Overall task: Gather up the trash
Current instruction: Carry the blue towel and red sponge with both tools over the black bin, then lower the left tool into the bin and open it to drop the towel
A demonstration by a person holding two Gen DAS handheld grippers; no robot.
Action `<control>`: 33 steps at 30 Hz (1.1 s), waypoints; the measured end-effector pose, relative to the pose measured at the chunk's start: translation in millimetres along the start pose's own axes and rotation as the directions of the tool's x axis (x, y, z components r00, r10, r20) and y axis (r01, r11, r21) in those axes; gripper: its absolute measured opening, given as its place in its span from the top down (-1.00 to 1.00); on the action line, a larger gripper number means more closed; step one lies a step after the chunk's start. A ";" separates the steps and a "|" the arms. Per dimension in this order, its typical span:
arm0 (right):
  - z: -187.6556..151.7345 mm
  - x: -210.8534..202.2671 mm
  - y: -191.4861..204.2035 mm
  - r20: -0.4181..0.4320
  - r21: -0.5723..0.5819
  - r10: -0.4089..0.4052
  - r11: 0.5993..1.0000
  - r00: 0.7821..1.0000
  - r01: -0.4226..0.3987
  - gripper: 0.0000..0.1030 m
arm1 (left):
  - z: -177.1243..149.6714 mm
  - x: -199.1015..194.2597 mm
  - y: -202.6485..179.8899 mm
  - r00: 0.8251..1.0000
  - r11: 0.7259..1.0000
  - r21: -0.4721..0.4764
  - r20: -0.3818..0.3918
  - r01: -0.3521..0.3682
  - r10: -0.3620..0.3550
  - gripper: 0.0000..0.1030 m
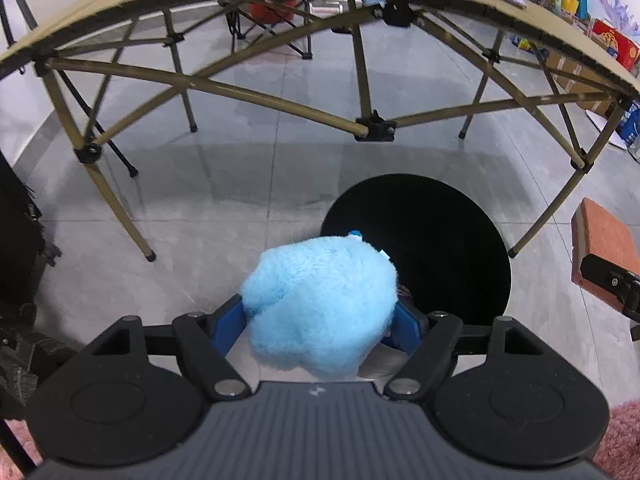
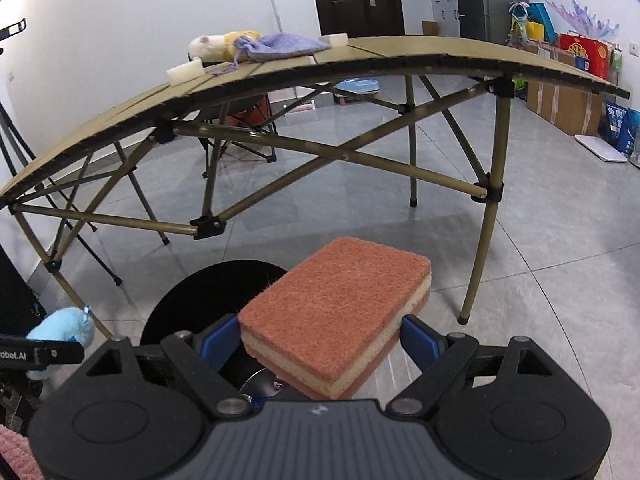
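Drop-off step. Left gripper (image 1: 320,316) has its jaws about half open, clamped on a blue plush (image 1: 320,300), held at the near rim of the black bin (image 1: 440,240), partly over its mouth. Right gripper (image 2: 320,336) has its jaws wide, clamped on the orange sponge (image 2: 336,316), also at the bin's near edge, right of the plush. The bin stands on the floor in front of the folding table (image 2: 360,60). Next, I'd judge: bring both items fully over the bin mouth, then open the jaws. Risk: the sponge looks only partly over the bin.

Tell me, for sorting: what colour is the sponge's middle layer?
Pale cream, between two orange-pink scrub faces of the sponge; right wrist view shows it best.
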State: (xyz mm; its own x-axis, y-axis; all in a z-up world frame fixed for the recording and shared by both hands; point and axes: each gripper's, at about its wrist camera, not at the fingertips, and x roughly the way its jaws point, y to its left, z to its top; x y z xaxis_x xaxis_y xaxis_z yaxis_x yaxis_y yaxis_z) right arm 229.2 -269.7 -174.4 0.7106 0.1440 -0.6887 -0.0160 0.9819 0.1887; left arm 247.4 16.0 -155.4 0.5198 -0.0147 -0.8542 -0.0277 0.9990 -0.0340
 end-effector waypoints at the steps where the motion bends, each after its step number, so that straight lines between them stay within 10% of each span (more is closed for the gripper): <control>1: 0.7 1.9 -1.3 -0.002 0.004 -0.003 1.000 1.000 0.003 -0.68 | 1.1 4.0 -2.2 1.000 1.000 0.002 -0.010 0.006 -0.006 -0.48; 33: -2.7 40.8 -48.0 -0.066 0.104 -0.036 0.994 0.997 0.043 -0.68 | 21.7 70.2 -82.7 0.990 0.994 0.101 -0.137 0.044 -0.030 -0.48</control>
State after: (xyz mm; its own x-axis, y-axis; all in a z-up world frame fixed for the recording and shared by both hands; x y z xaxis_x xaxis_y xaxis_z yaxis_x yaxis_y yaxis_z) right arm 257.1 -310.6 -213.5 0.6627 0.1164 -0.7398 0.0876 0.9690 0.2310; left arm 304.7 -66.8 -201.3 0.3982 -0.0504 -0.9159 0.0818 0.9965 -0.0193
